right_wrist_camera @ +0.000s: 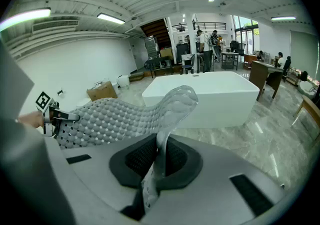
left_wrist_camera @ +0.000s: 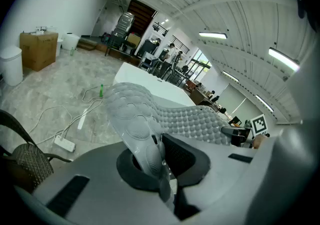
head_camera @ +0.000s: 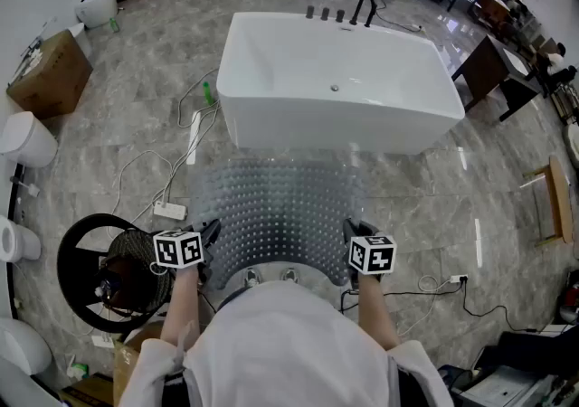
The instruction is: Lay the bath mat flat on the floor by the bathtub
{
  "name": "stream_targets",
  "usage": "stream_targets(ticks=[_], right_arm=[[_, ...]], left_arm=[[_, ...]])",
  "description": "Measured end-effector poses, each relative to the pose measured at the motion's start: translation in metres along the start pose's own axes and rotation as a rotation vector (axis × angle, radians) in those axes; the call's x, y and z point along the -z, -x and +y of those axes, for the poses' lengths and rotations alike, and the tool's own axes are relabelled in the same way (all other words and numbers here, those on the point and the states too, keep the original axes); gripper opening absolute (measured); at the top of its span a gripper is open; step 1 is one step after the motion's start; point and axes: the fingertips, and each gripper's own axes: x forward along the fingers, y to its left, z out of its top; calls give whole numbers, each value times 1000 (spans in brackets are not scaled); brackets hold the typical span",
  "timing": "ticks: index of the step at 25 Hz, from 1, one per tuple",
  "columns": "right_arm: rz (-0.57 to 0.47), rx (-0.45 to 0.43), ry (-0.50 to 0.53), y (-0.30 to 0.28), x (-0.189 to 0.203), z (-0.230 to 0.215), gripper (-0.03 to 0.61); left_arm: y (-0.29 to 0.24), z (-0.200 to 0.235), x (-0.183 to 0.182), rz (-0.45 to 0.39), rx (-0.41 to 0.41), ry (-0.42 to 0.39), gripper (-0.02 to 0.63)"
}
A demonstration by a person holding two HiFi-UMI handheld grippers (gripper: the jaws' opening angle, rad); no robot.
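L gripper (head_camera: 210, 235) & R gripper (head_camera: 351, 231) both clamped tight, each pinching a near corner of the bath mat (head_camera: 276, 206). In both gripper views the jaws are nearly together w/ the thin mat edge squeezed btwn the pads. Mat is translucent grey, bubble-textured, stretched btwn the two grippers in front of the person. It bows up in the middle, not lying flat. Far edge reaches toward the white bathtub (head_camera: 335, 89), close to its near side; can't tell if that edge touches the marble floor (head_camera: 434, 188). Both grippers tilt downward. Left of mat: white power strip (head_camera: 169, 211) w/ cables on floor. Green bottle (head_camera: 208, 92) by tub's left corner.
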Motion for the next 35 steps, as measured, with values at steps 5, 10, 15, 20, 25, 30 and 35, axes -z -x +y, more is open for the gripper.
stream_targets(ticks=[5,10,15,20,25,30,35], right_arm=[[3,-1,2,-4,0,4,35],[4,-16,-14,-6,1,10,35],[-3,-30,-48,-6,3,19,35],[-11,-18,-51,-9,1,30,35],[-13,8,-57,-13,2,45,35],[-14,26,-72,-18,5,55,35],[-9,31,-68,-28,-5,53,35]], left_arm=[[-1,3,1,-2,11,18,40],[-2,10,3,3,12,26,40],[1,13,4,10,13,20,41],[2,20,0,14,28,3,41],[7,35,-2,20,37,-5,40],[9,47,-5,35,58,-22,41],[-1,52,-13,44,62,-25,41]])
